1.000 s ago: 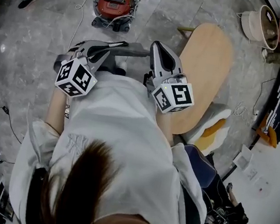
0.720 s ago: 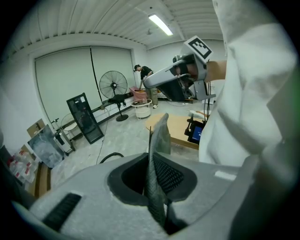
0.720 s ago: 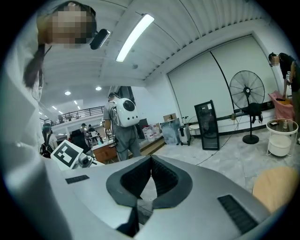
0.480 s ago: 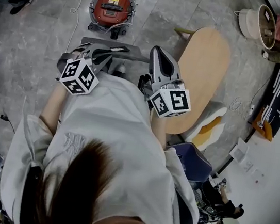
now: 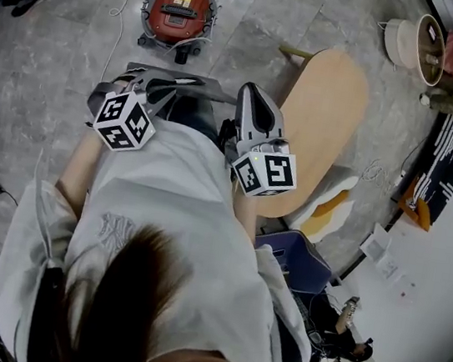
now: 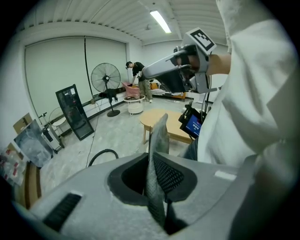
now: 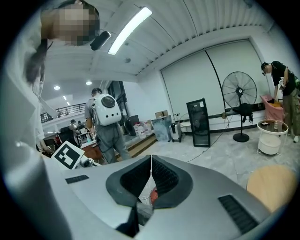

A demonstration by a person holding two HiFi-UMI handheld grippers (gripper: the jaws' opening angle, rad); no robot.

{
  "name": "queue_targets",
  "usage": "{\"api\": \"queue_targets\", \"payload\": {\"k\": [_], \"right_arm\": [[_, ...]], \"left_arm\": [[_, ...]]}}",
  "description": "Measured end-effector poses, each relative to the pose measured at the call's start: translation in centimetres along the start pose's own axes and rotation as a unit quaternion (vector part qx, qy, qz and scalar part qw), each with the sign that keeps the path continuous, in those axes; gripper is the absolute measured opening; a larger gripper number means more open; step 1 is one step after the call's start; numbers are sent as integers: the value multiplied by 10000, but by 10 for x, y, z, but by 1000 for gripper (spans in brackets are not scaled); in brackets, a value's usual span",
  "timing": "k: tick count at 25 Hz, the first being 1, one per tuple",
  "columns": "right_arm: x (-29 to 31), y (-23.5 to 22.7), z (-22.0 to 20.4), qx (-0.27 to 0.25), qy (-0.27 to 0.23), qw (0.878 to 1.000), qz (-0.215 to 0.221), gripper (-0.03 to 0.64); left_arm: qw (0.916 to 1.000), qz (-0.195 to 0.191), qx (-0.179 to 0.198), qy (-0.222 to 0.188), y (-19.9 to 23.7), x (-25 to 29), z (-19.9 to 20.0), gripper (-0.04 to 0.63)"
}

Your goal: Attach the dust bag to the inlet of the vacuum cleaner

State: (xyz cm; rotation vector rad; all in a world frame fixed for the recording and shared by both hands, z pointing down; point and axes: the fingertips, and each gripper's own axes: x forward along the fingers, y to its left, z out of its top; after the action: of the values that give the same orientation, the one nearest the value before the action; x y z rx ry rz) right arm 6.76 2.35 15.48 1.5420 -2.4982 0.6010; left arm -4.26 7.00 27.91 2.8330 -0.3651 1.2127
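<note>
Lowered left tool [image 6: 155, 183] clamps dust bag [image 6: 158, 136].

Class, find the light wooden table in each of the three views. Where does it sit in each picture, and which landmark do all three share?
Head view: the light wooden table is right of centre.
Left gripper view: it is at the centre.
Right gripper view: it is at the lower right edge.
Shared landmark: the white round basket beyond it.

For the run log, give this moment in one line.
left claw: shut on bag | right claw: shut | vacuum: apart from bag
</note>
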Motion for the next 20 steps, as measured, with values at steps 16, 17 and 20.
{"api": "queue_targets", "payload": {"k": [16, 17, 20], "right_arm": [[43, 11, -59, -2599, 1540, 9390, 1646, 15], [45, 13, -65, -2653, 1664, 9332, 1761, 21], [47, 18, -86, -2745, 2139, 9127, 2143, 74]], "left_arm": [[9978, 294, 85, 586, 12, 30, -10, 43], [9979, 247, 60, 598, 11, 34, -14, 42], [9983, 26, -74, 583, 6, 48, -26, 43]]}}
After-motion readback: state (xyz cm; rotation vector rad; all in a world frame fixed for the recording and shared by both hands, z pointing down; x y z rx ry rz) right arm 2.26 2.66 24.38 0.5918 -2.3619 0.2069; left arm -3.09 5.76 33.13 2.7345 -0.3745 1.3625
